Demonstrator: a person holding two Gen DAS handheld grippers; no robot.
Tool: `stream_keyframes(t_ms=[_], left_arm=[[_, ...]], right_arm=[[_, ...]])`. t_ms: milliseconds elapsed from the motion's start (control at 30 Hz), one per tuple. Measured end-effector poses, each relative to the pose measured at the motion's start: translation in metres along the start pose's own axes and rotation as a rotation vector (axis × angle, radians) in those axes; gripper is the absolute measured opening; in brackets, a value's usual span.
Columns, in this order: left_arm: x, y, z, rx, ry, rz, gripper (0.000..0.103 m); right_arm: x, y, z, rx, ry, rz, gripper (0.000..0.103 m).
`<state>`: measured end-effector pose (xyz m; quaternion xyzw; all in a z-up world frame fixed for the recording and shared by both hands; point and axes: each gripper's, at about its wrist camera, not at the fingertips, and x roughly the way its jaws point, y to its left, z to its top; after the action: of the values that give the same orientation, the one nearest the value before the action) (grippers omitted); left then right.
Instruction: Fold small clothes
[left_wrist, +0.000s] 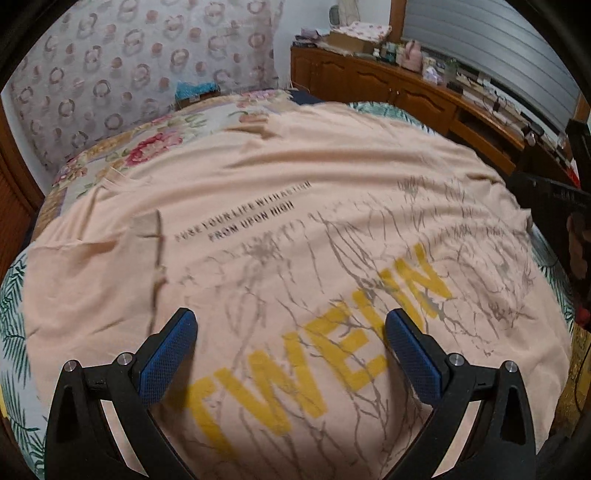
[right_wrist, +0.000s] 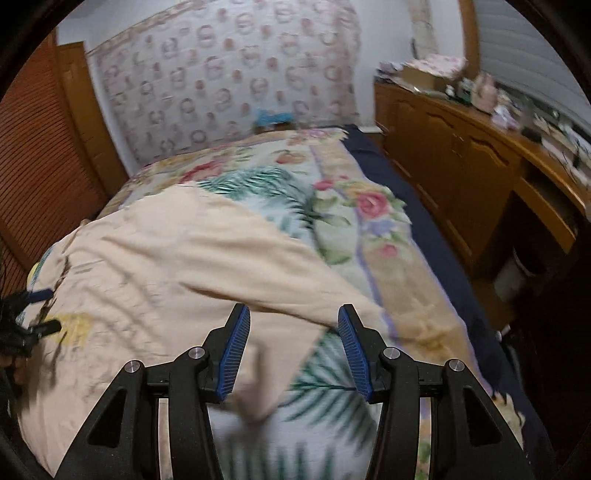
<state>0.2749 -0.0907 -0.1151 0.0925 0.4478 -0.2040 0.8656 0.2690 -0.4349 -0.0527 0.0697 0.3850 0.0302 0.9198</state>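
Observation:
A peach T-shirt (left_wrist: 295, 206) with yellow letters and grey branch print lies spread flat on the bed. My left gripper (left_wrist: 290, 323) is open and empty, just above the shirt's printed front. In the right wrist view the same shirt (right_wrist: 166, 258) covers the left half of the bed, and its right edge runs under my right gripper (right_wrist: 293, 317), which is open and empty above that edge. The left gripper (right_wrist: 40, 310) shows small at the far left of the right wrist view.
The bed has a floral and palm-leaf cover (right_wrist: 332, 206) over a dark blue sheet (right_wrist: 436, 236). A wooden sideboard (left_wrist: 406, 92) with clutter stands to the right. A patterned headboard cover (left_wrist: 129, 74) is behind. A wooden slatted door (right_wrist: 40, 166) is on the left.

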Motion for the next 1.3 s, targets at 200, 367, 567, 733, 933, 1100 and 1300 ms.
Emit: stream_keyframes(t_ms=[200, 367, 567, 733, 933, 1100, 1300], left_arm=[[-0.002, -0.002, -0.005, 0.014, -0.034, 0.015, 0.103], [-0.001, -0.004, -0.006, 0.015, -0.035, 0.017, 0.103], [-0.002, -0.004, -0.006, 0.015, -0.036, 0.017, 0.103], [-0.002, -0.004, -0.006, 0.015, -0.036, 0.017, 0.103], [-0.001, -0.004, -0.006, 0.015, -0.036, 0.016, 0.103], [-0.001, -0.004, -0.006, 0.014, -0.036, 0.016, 0.103], [-0.001, -0.004, -0.006, 0.014, -0.036, 0.016, 0.103]], right_arm=[[0.020, -0.002, 0.020, 0.021, 0.051, 0.025, 0.052], [0.035, -0.028, 0.034, 0.059, 0.084, 0.059, 0.054], [0.040, -0.042, 0.039, 0.141, 0.107, 0.144, 0.056], [0.044, -0.043, 0.040, 0.138, 0.115, 0.223, 0.024], [0.026, -0.020, 0.045, 0.016, 0.061, 0.129, 0.008], [0.001, 0.006, 0.058, -0.062, -0.010, 0.099, 0.008], [-0.032, 0.072, 0.075, -0.183, -0.055, 0.266, 0.008]])
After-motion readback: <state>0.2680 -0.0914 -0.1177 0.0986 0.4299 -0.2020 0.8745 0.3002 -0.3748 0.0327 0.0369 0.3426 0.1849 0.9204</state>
